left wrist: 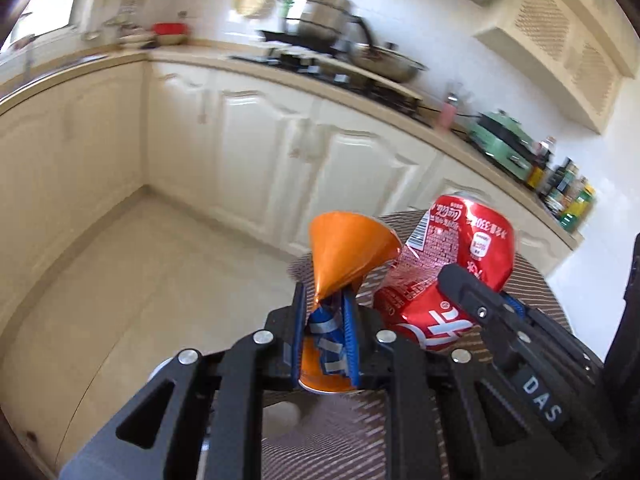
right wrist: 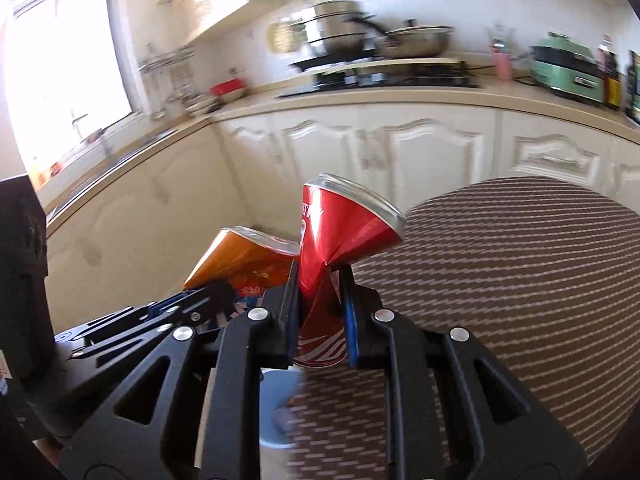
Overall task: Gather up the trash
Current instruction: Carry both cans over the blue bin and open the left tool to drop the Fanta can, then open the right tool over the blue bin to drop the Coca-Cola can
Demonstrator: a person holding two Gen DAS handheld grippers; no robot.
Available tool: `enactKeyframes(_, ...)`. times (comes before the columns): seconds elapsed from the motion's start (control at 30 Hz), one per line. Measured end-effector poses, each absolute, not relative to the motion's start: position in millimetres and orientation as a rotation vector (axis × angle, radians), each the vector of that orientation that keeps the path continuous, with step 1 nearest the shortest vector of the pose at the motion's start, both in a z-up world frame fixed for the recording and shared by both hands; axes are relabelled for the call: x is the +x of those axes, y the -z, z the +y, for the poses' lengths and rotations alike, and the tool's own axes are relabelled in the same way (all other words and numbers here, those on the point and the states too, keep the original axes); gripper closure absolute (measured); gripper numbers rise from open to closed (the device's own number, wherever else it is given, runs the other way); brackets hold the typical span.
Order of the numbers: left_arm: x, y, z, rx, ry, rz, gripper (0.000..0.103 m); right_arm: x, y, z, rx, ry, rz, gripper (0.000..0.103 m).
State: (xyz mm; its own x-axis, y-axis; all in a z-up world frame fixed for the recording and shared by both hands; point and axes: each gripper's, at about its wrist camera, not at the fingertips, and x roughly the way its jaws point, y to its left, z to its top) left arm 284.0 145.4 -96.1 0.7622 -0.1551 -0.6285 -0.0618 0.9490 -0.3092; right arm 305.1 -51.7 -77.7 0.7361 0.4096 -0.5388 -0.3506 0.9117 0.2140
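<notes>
So both grippers have a can each right now. In the left wrist view, the left gripper (left wrist: pixel 326 320) sits low in the centre of the frame, jaws squeezed nearly together on the orange can (left wrist: pixel 344 248). The can is pinched flat in the middle between the blue pads, so it flares out like a funnel above them, and its other end pokes out below the pads. There's blue and silver print on the crushed bit.

Just right of it in the same view is the red can (left wrist: pixel 452 256), dented, with white lettering and a barcode showing. The right gripper (left wrist: pixel 472 288) comes in from the lower right with one black finger across the can's front.

The right wrist view shows that grip better: the right gripper (right wrist: pixel 320 300) is in the lower centre, jaws almost closed on the red can (right wrist: pixel 340 236), which is crushed to a waist between the pads and flares out above to a silver rim. The orange can (right wrist: pixel 244 260) is just left of it, tilted, with the left gripper (right wrist: pixel 216 292) reaching in from the lower left.

Both cans hang over the edge of a round table (right wrist: pixel 520 280) with a brown striped cover, lower right of the frame. A pale blue bin (right wrist: pixel 276 412) peeks out at the bottom between the gripper's arms, partly hidden, so hard to tell much about it. Background is cream cabinets (right wrist: pixel 400 152) and a counter with pots (right wrist: pixel 340 28), all a bit blurred.
</notes>
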Motion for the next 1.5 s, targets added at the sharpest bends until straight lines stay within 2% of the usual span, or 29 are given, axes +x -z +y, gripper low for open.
enactKeyframes(0.27, 243.3, 145.7, 231.4, -0.366, -0.139, 0.757, 0.087, 275.1, 115.7, 44.6, 0.015, -0.562, 0.695, 0.085)
enactKeyframes(0.47, 236.2, 214.3, 270.5, -0.425, -0.201, 0.862, 0.087, 270.0, 175.3, 89.8, -0.052, -0.595, 0.798, 0.085)
enactKeyframes(0.77, 273.2, 329.8, 298.3, -0.465, -0.259, 1.059, 0.086, 298.7, 299.1, 118.7, -0.092, -0.576, 1.033, 0.085)
enactKeyframes(1.03, 313.5, 391.2, 293.8, -0.474, -0.238, 1.166, 0.084, 332.2, 366.5, 116.8, -0.092, -0.519, 1.156, 0.085)
enactKeyframes(1.07, 314.7, 397.1, 294.0, -0.483, -0.234, 1.177, 0.082, 332.9, 372.3, 119.0, -0.09, -0.515, 1.167, 0.085)
enactKeyframes(1.17, 313.3, 412.9, 294.6, -0.491, -0.245, 1.205, 0.064, 338.6, 388.9, 121.3, -0.088, -0.504, 1.194, 0.085)
enactKeyframes(1.2, 313.6, 416.0, 295.3, -0.496, -0.246, 1.208, 0.061, 338.1, 392.0, 121.7, -0.086, -0.503, 1.2, 0.085)
enactKeyframes(1.5, 302.6, 441.8, 303.2, -0.511, -0.288, 1.235, 0.058, 343.6, 410.6, 136.5, -0.085, -0.506, 1.234, 0.084)
